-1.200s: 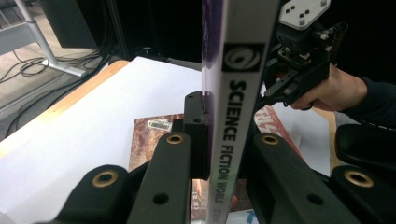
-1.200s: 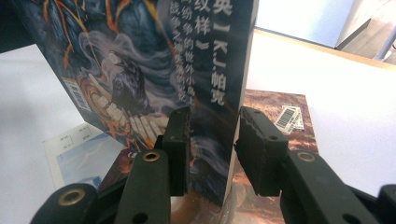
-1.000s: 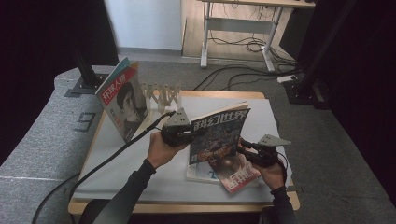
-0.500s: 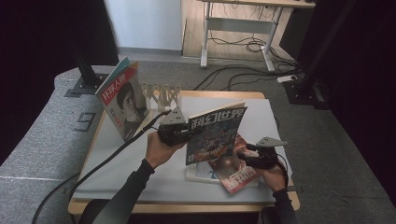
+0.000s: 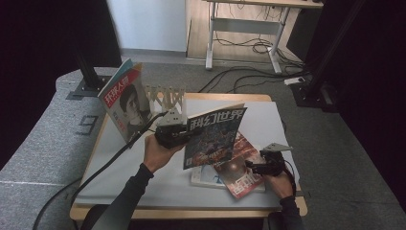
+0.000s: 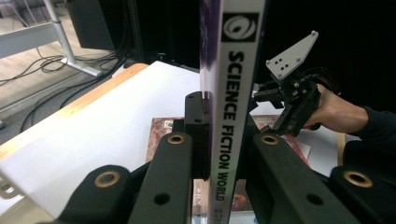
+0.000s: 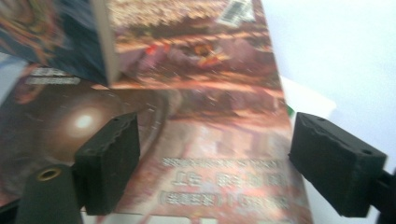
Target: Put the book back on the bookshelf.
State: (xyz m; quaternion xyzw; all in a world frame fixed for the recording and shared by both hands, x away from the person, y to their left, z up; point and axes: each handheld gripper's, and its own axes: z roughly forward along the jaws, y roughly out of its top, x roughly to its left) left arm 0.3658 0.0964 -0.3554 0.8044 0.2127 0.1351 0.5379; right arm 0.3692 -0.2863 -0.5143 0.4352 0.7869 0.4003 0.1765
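Observation:
My left gripper point(image 5: 186, 136) is shut on the spine of a Science Fiction World magazine point(image 5: 214, 136) and holds it upright above the table. In the left gripper view the spine point(image 6: 231, 93) stands clamped between the two jaws of that gripper point(image 6: 229, 140). My right gripper point(image 5: 250, 167) hovers low over a red magazine point(image 5: 239, 175) that lies flat near the table's front right. Its jaws have just been opening. In the right gripper view they point(image 7: 215, 168) stand wide apart above the red cover point(image 7: 201, 116), gripping nothing.
A white rack point(image 5: 165, 98) stands at the back of the white table top point(image 5: 268, 120), with another magazine point(image 5: 123, 103) propped upright at its left. A pale magazine point(image 5: 205, 178) lies under the red one. Cables trail off the table's left front.
The right gripper has sunk toward the red magazine and its jaws have spread wide. The left gripper still holds the upright magazine in almost the same place.

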